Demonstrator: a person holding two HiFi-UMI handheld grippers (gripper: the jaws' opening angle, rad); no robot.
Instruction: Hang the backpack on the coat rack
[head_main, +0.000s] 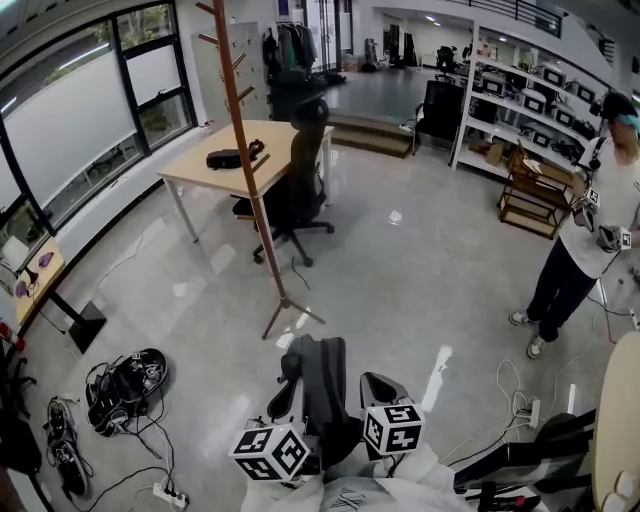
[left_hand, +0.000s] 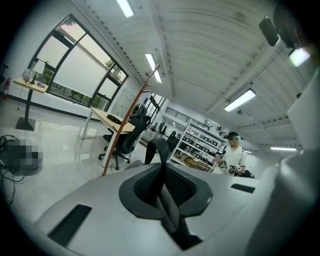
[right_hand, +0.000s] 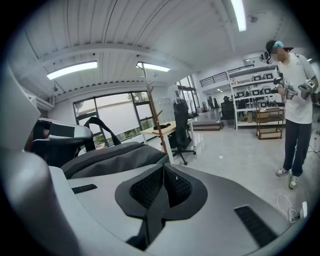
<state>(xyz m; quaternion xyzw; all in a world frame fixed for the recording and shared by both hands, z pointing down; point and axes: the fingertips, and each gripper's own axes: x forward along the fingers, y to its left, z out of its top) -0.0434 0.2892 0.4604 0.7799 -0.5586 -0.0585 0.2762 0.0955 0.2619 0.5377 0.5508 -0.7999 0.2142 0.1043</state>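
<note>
Backpack (head_main: 320, 390) held up before me, my left gripper (left_hand: 161, 172) and right gripper (right_hand: 162, 172) each clamped tight on a strap (left_hand: 160, 149); coat rack (head_main: 255, 185) stands well ahead

Dark backpack (head_main: 318, 392) is upright, near wooden coat rack (head_main: 247, 165).

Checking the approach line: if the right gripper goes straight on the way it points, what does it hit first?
Probably the coat rack pole, nearly dead ahead, with open floor before it. Depth is unclear.
</note>
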